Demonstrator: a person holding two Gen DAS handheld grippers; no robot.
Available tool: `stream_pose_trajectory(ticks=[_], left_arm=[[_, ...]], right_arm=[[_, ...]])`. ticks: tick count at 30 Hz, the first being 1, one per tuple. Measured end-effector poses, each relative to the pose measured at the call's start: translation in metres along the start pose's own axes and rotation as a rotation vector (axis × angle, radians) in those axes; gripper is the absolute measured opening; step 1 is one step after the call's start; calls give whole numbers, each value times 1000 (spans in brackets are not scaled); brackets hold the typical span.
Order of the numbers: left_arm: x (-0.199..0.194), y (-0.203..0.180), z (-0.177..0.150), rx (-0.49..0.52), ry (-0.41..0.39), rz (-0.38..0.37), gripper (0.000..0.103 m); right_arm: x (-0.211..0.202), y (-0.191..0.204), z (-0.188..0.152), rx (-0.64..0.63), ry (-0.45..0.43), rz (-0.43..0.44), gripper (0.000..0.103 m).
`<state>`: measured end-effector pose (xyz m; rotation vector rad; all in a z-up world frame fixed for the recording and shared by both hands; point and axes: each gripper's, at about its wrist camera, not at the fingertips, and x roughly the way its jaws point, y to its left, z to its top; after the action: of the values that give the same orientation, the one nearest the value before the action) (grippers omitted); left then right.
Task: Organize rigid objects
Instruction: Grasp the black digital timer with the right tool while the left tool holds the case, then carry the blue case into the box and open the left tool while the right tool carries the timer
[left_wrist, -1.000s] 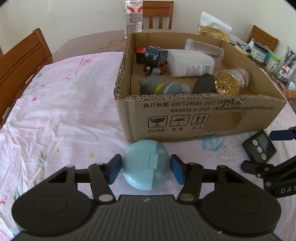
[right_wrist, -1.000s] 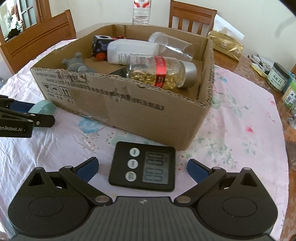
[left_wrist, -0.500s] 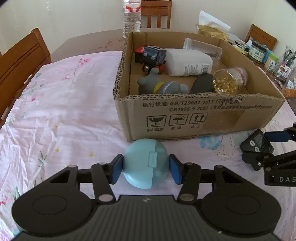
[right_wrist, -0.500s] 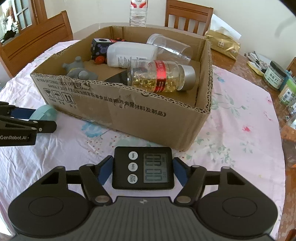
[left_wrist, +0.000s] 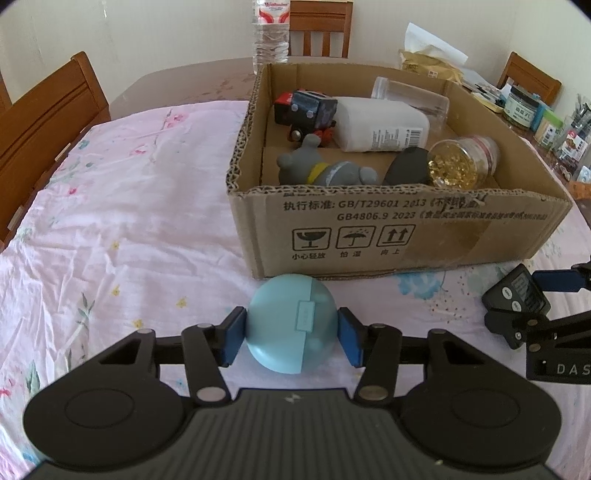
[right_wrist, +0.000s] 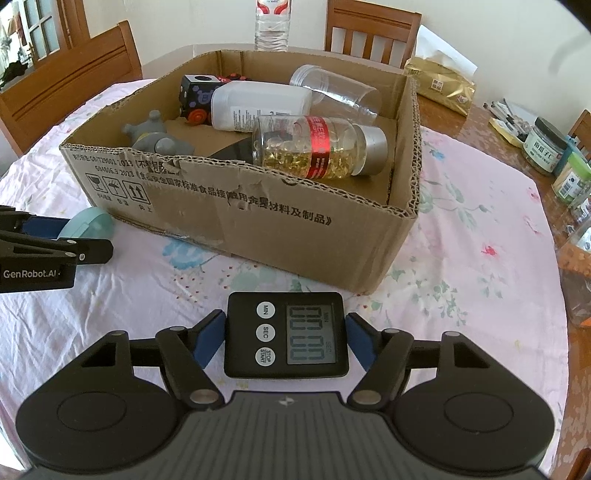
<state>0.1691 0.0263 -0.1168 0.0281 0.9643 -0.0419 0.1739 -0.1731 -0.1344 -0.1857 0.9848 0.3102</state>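
— Blue pads on the left gripper (left_wrist: 291, 338) press against both sides of a pale blue round case (left_wrist: 291, 325), so it is pinched there, just in front of the cardboard box (left_wrist: 406, 229), near the box's left front corner. Its jaws have just been closing on the case.

— And the right gripper (right_wrist: 286, 341)?

— Its jaws have just been closing too, and now the blue pads clamp the two sides of a black digital timer (right_wrist: 287, 334), screen and three round buttons facing up. That one sits in front of the box's right front corner, on the pink flowered tablecloth (right_wrist: 461, 240).

— What is in the box?

— Against its front wall lies a grey toy animal with a yellow band (left_wrist: 321, 170), and right of it a clear bottle of golden capsules (right_wrist: 317, 147) on its side, with a red label and a silver cap. A dark flat object lies between those two; what it is I cannot tell. Toward the back wall are a white bottle (right_wrist: 258, 105) lying down, a black toy with red wheels (left_wrist: 306, 114) at its left, and an empty clear jar (right_wrist: 336, 92) tipped over.

— Beyond the box?

— A water bottle (left_wrist: 270, 33) stands behind it, wooden chairs (left_wrist: 44, 129) ring the table, and jars (right_wrist: 546, 149) crowd the far right side.
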Motion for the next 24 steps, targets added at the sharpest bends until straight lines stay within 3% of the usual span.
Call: stream_pose_trajectory(ticks=[15,24], left_arm=[[-8,2,1,109,45,-83,52],[-46,4,18,217,74,-173,52]], right_arm=[[-14,-7,5,-62,33,44,74],[-52,-17,16,-140,25,90,74]])
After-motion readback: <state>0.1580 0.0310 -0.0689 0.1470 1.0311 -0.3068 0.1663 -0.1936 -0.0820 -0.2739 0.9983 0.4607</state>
